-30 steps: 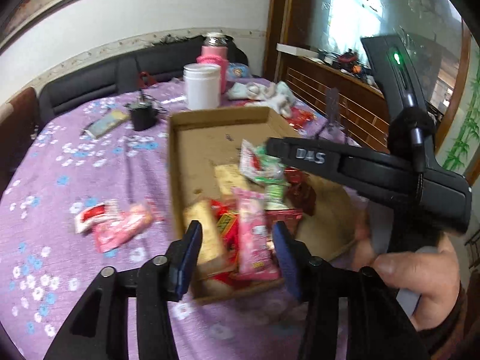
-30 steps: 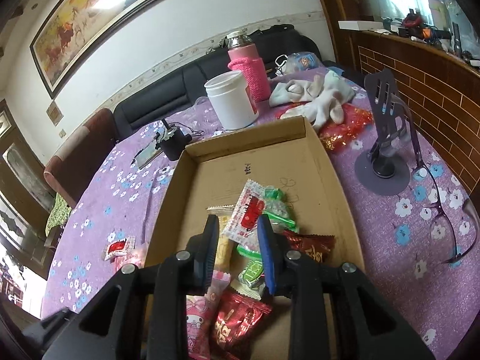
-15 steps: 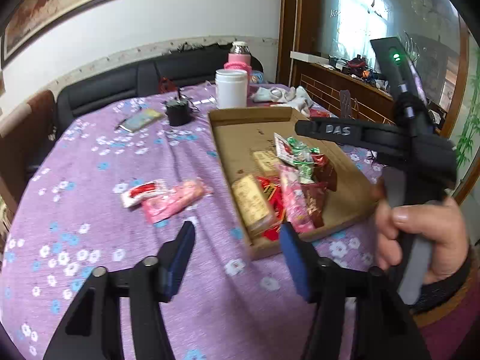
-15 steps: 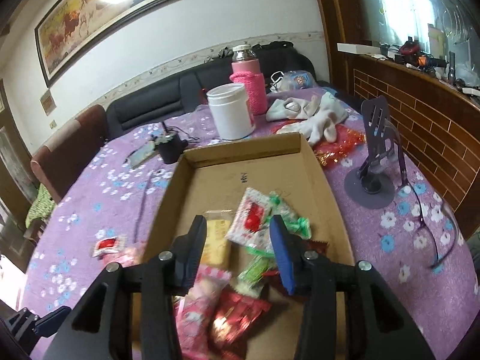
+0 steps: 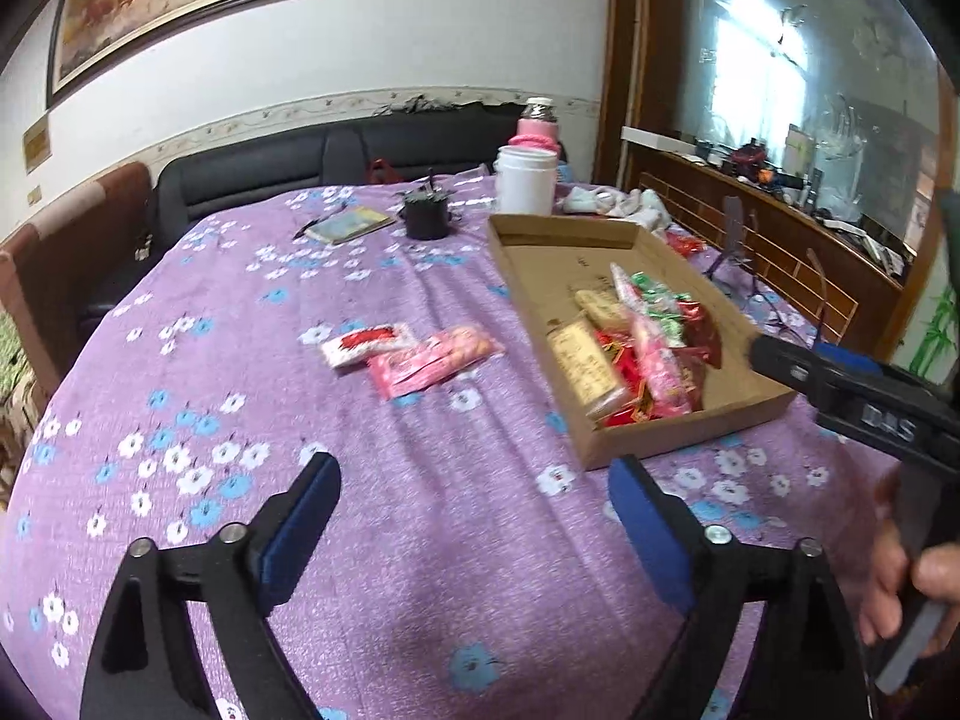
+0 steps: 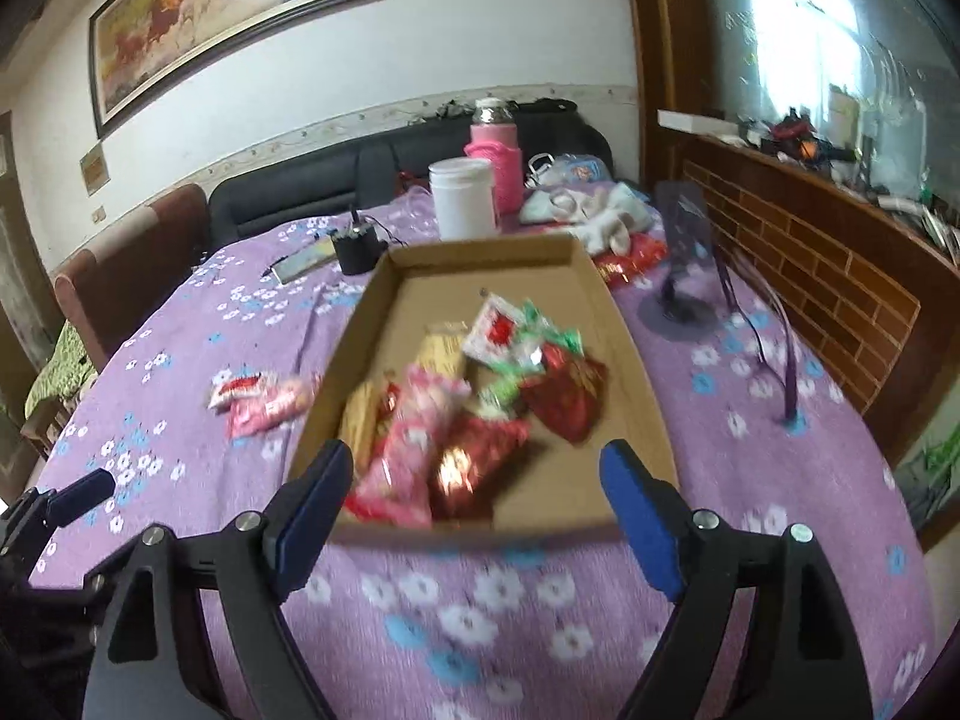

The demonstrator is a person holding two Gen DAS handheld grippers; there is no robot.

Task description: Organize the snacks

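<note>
Snacks still outside the shallow brown cardboard tray (image 5: pixel 636 450): a pink foil packet (image 5: pixel 432 360) and red-white packet (image 5: pixel 366 343), ahead of my empty, spread left gripper (image 5: pixel 474 516), long axes crosswise; right gripper (image 6: pixel 474 498), also spread, faces the tray.

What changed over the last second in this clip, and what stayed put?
Both tools backed away from the box toward the near table edge. The right tool opened from nearly shut around the white-red packet, leaving it in the box; the left tool stayed open and empty. The two packets on the cloth and the pile in the box did not move.
</note>
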